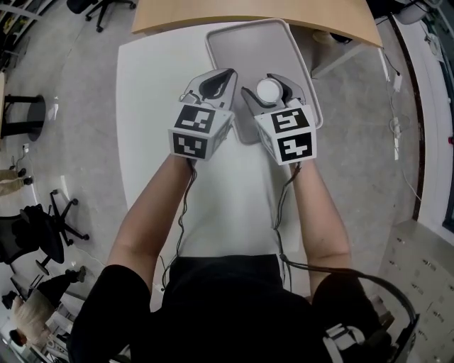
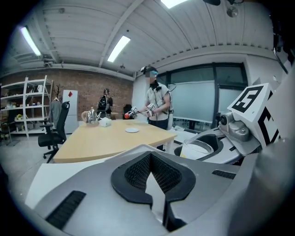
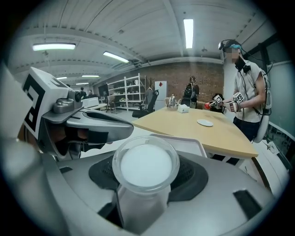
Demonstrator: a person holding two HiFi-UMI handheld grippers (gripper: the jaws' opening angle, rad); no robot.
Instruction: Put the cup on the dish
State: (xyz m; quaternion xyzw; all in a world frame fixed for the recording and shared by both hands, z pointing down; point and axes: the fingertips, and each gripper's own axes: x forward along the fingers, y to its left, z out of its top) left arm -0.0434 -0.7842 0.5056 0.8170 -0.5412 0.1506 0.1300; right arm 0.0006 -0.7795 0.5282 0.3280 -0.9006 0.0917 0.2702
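Clamping a clear cup (image 3: 145, 165) between its jaws, the right tool (image 1: 270, 81) hangs over the near part of the grey dish (image 1: 284, 42) — whether the cup touches the dish I cannot tell. Just beside it, the left tool (image 1: 213, 83) has its jaws pressed together at the tips on nothing, over the dish's near left edge. The dish lies on a white table (image 1: 152, 106); past it stands a wooden table (image 1: 213, 14) — a person (image 2: 157, 105) stands beyond that.

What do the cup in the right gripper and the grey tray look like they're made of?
Cup: clear, glossy plastic or glass; see-through rim, white inside. Tray: matte grey, probably plastic; rounded corners, raised rim, no shine.
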